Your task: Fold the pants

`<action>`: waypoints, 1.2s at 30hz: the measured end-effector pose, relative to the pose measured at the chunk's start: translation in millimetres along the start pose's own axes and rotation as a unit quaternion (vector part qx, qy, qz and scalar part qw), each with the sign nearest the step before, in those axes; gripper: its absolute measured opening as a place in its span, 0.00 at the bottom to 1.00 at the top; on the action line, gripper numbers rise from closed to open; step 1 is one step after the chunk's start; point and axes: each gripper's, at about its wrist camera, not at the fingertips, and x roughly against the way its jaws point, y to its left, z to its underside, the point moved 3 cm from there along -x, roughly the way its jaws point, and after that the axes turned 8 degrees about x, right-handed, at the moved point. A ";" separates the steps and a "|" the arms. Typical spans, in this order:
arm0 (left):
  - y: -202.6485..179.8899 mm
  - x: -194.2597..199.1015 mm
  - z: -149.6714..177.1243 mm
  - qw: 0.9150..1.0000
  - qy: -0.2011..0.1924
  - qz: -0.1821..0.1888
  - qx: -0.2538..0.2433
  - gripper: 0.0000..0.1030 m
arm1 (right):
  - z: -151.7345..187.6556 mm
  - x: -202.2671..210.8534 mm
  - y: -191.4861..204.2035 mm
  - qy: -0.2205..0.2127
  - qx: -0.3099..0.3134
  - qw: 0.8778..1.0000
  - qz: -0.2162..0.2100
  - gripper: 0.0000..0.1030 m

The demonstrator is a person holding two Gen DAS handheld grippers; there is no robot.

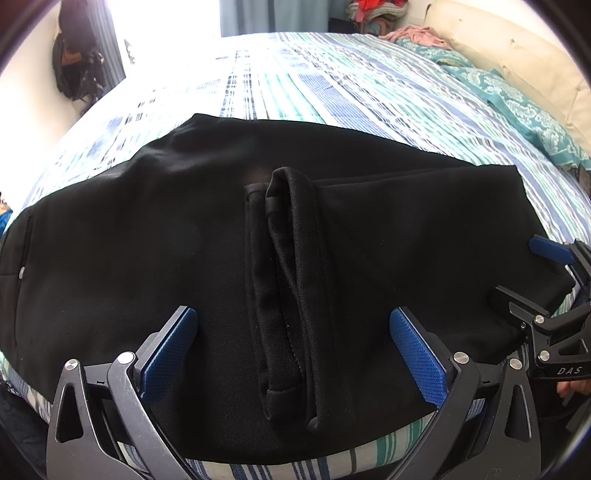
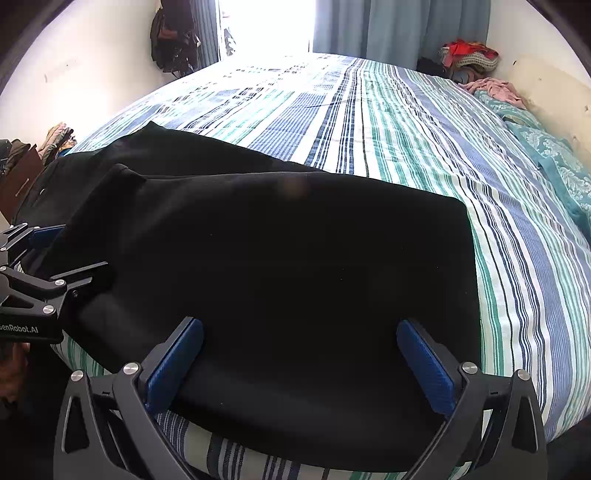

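Black pants [image 1: 184, 229] lie flat along the near edge of the striped bed [image 1: 332, 85], folded over once so the leg hems [image 1: 291, 280] rest on top near the middle. My left gripper [image 1: 293, 347] is open, its blue pads either side of the hems, just above the cloth. My right gripper [image 2: 299, 358] is open over the folded right part of the pants [image 2: 295, 258]. In the left wrist view the right gripper [image 1: 532, 269] shows at the far right edge. In the right wrist view the left gripper [image 2: 66, 251] shows at the far left.
The striped bed sheet [image 2: 406, 129] stretches far behind and to the right of the pants. Teal pillows [image 2: 554, 158] and a pink cloth [image 2: 495, 90] lie by the cream headboard [image 1: 517, 55] at the right. Clothes are piled in the far corner [image 2: 469, 55]. A dark bag [image 2: 173, 33] hangs on the wall.
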 end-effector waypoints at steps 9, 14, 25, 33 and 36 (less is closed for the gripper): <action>0.0 0.0 0.0 1.000 0.000 0.000 0.000 1.00 | 0.6 0.3 0.8 -0.003 0.000 1.000 0.001 1.00; -0.1 0.2 -0.3 1.000 -0.001 0.001 0.000 1.00 | 0.9 0.5 0.8 -0.006 -0.001 1.000 0.001 1.00; 73.2 43.2 -22.1 0.992 -0.003 0.029 0.125 0.99 | -13.3 50.3 -26.4 -0.097 -0.048 0.994 0.008 1.00; 252.1 68.8 -51.1 0.950 -0.022 -0.013 0.311 0.99 | -8.9 59.4 -53.9 -0.099 -0.094 0.990 0.035 1.00; 308.8 57.9 -52.4 0.939 0.000 -0.047 0.342 0.99 | -6.6 57.6 -57.4 -0.092 -0.094 0.991 0.036 1.00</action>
